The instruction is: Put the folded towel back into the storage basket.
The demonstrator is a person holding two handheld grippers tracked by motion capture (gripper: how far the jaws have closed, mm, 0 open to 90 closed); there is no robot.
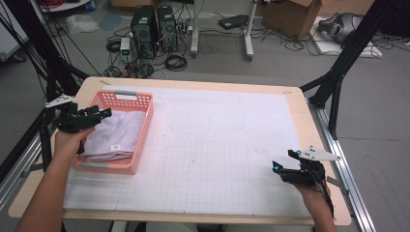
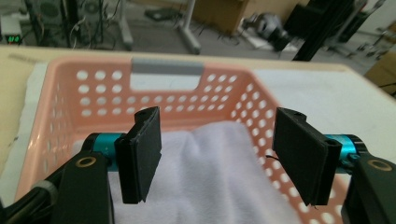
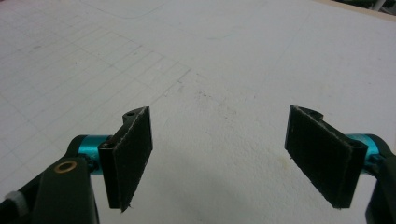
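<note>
White gridded mat (image 1: 217, 159); left gripper (image 1: 99, 115) spread over basket (image 1: 140, 140)'s towel (image 1: 116, 133); right gripper (image 1: 283, 164) spread, apparently hovering low.

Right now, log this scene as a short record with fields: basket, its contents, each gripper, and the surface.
basket: pink perforated basket with grey handles, at the table's left side
contents: folded white towel lying inside
left gripper: over the basket, jaws open, above the towel, nothing gripped
right gripper: jaws open and empty, over the bare mat at the right
surface: white grid mat on a wooden table
</note>
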